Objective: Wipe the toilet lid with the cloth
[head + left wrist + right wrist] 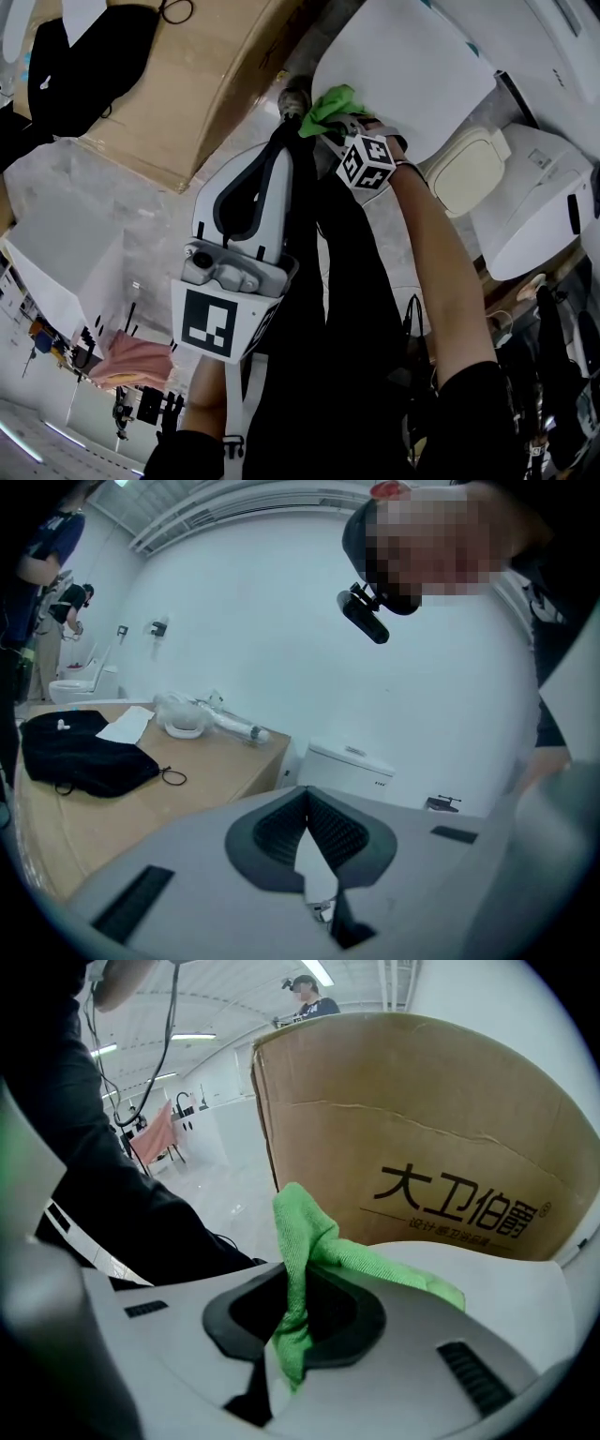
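Firmly pinched in the right claw [289, 1283], a green cloth [314, 1241] sits at the near edge of a white toilet lid [403, 66] and seems to rest against it. The claw's two jaws are clenched on a bunched fold of the fabric, with loose ends spilling out above and below the pads. The left claw [307, 801] is drawn together on nothing, its jaws meeting tip to tip. It is held back from the lid and faces a large cardboard box [197, 84] that carries a black bag [80, 56]. Another white toilet [534, 206] stands just beside the lid on the right. The cloth looks like light, soft microfibre that will drape, fold and bunch rather than hold a shape. A pinch at a gathered middle, as here, probably gives the best purchase while leaving a free flap to spread flat on the surface. The lid appears hard, smooth and glossy, so it is likely to be slippery under the fabric. It is presumably hinged, so heavy pressing could rock or shift it, and light, even strokes seem the safer course. One risk, judging from the thin fold between the jaws, is the cloth creeping out of the grip as it drags.
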